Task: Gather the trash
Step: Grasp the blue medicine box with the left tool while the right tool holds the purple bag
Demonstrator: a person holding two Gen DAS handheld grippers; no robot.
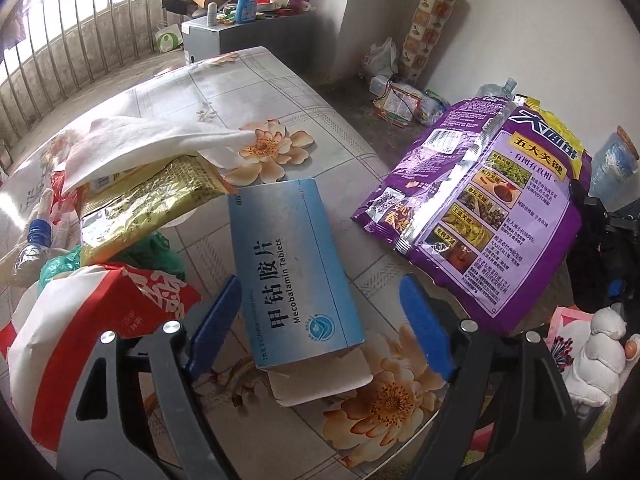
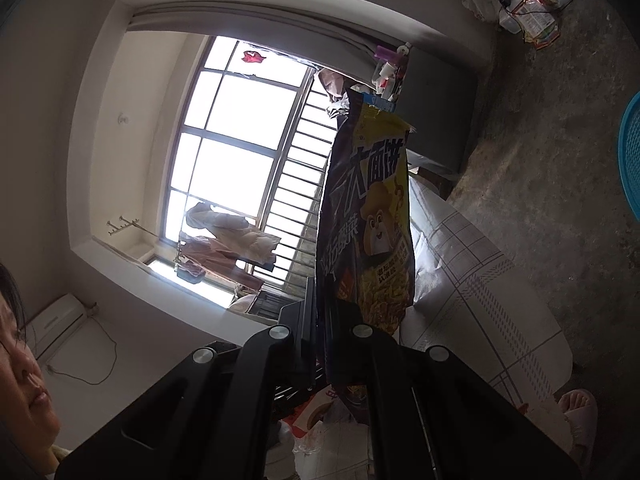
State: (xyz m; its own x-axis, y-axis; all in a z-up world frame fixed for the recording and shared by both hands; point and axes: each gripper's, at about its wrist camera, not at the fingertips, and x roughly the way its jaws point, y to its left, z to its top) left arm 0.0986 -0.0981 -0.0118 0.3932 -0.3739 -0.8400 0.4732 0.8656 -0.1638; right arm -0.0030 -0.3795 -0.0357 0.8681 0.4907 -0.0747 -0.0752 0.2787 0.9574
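Observation:
A light blue medicine box (image 1: 292,264) lies flat on the flowered tablecloth (image 1: 260,92), its end flap open toward me. My left gripper (image 1: 318,284) is open and straddles it, one blue pad (image 1: 216,320) close by the box's left edge and the other pad standing apart on the right. A purple noodle bag (image 1: 488,208) hangs over the table's right side. In the right wrist view the same bag (image 2: 368,220) stands up from my right gripper (image 2: 328,312), which is shut on its lower end.
Left of the box are a white tissue (image 1: 152,140), a gold packet (image 1: 152,200), a green plastic bag (image 1: 148,252), a red and white bag (image 1: 92,312) and a blue-capped bottle (image 1: 36,240). A gloved hand (image 1: 596,356) is at lower right. A teal basket (image 2: 632,152) stands on the floor.

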